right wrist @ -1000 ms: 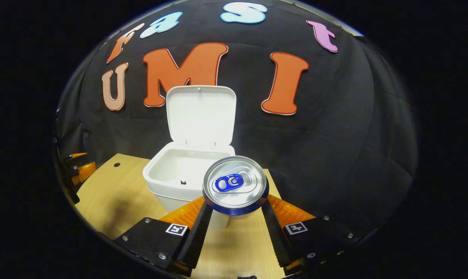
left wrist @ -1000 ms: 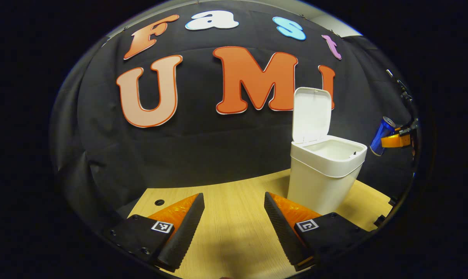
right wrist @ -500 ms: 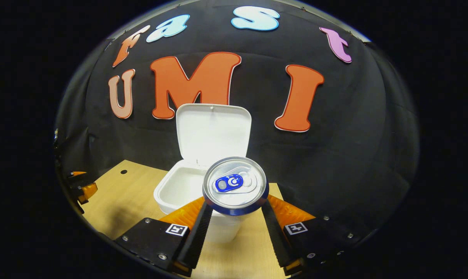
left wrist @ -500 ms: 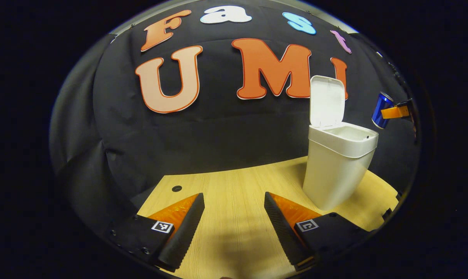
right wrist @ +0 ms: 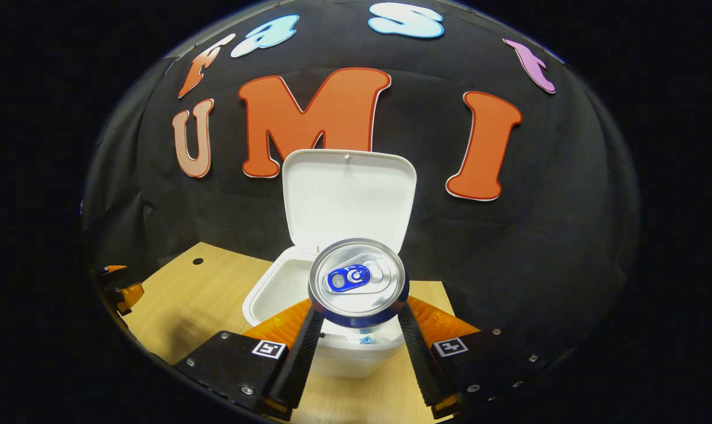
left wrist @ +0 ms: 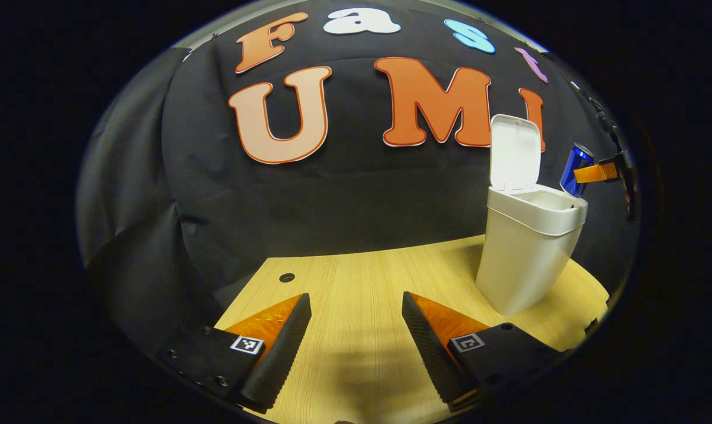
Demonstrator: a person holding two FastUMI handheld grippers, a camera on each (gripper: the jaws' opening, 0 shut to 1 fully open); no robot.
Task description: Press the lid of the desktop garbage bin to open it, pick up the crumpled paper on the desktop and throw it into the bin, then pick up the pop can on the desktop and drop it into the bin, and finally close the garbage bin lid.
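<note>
Between my right gripper's 2 fingers I hold the can, top toward the camera. Just beyond and below it stands the bin, lid upright. My left gripper hangs wide, holding nothing, over the desk, bin ahead-right.

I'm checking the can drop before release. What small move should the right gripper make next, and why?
Probably ease the right gripper a little further forward over the bin, then open. Its fingers clamp the pop can, which hangs above the bin's near rim with the lid standing upright. In the left gripper view the can sits just beyond the bin's edge, not yet centred.
</note>
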